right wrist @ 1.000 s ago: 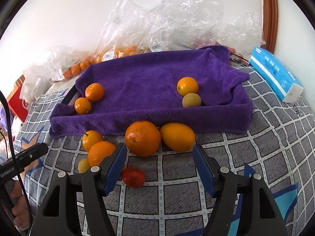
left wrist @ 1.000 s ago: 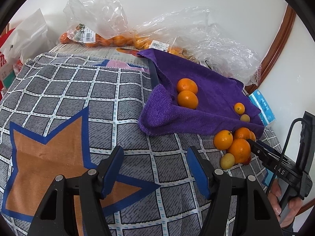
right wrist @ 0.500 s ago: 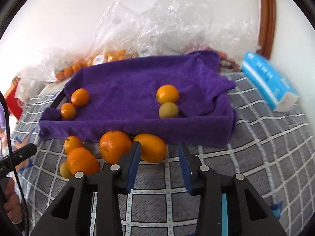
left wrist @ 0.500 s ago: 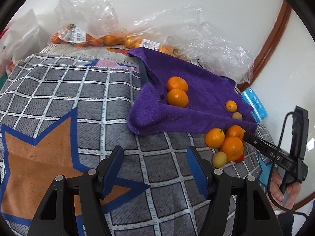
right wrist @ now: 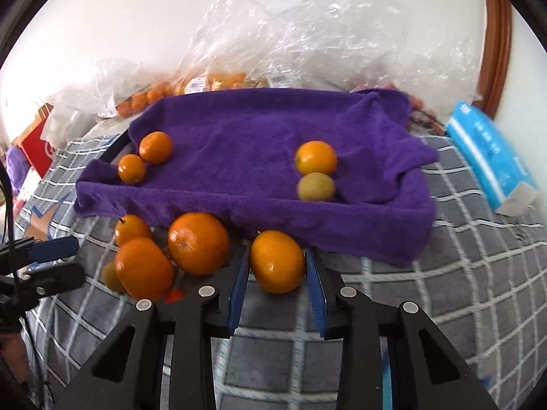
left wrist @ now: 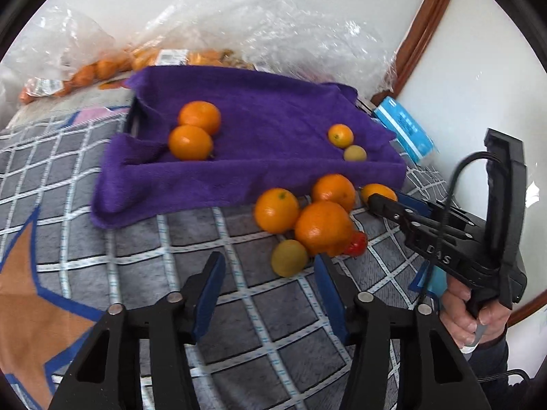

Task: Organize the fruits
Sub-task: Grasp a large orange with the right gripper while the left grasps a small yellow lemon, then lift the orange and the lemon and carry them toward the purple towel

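Note:
A purple towel (left wrist: 259,126) (right wrist: 239,136) lines a tray and carries two oranges (left wrist: 193,133) at its left, plus an orange and a yellow-green fruit (right wrist: 316,186) at its right. Loose fruit lies in front of it: several oranges (left wrist: 323,227), a small red fruit (left wrist: 357,243) and a small yellow-green fruit (left wrist: 290,258). My right gripper (right wrist: 277,268) (left wrist: 386,201) is closing, its blue pads against the sides of one loose orange (right wrist: 277,259). My left gripper (left wrist: 268,259) (right wrist: 58,263) is closing too; the yellow-green fruit lies at its tips by the right finger, untouched.
Everything rests on a grey checked blanket (left wrist: 239,300) with an orange star. Crumpled plastic bags (right wrist: 307,41), some holding small oranges, pile against the white wall behind the towel. A blue tissue pack (right wrist: 489,150) lies at the right, a red box (right wrist: 36,153) at the far left.
The left gripper swung right toward the loose fruit and its jaws narrowed. The right gripper moved forward over the rightmost loose orange and its jaws closed in around it.

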